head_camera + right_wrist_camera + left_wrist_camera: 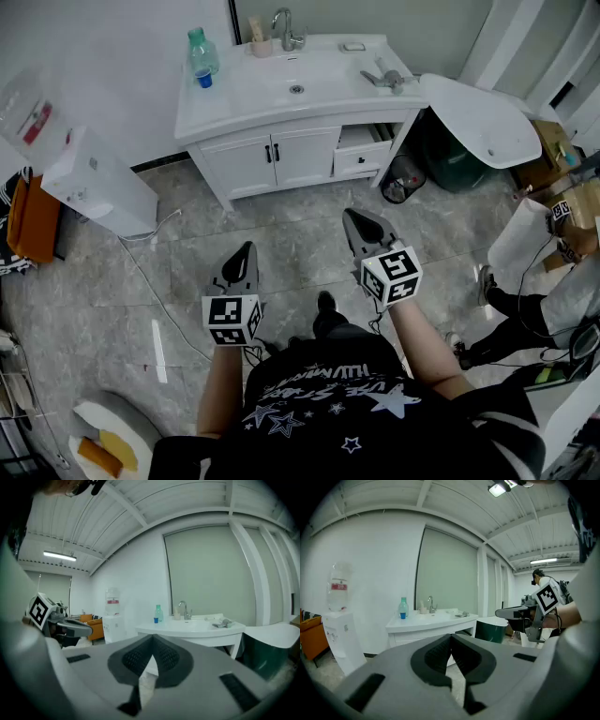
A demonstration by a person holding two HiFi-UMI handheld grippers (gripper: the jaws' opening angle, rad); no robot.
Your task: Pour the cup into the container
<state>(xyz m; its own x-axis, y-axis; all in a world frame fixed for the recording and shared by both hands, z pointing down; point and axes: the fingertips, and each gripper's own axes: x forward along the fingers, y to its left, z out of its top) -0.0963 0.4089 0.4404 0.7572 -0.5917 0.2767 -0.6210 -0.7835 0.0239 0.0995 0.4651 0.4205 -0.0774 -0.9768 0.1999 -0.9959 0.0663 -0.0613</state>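
Ahead, a pale cup [262, 47] is seen beside the faucet [284, 26] on the white vanity [239, 98], near a green bottle [201, 52]. Well apart from it, the left gripper [246, 251] and right gripper [353, 217] are held above the tiled floor [291, 239], jaws pressed together, nothing gripped.

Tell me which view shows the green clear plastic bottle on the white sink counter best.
Head view: the green clear plastic bottle is largest there, at the white sink counter's left end. Both gripper views show the bottle small, distant, side-on.
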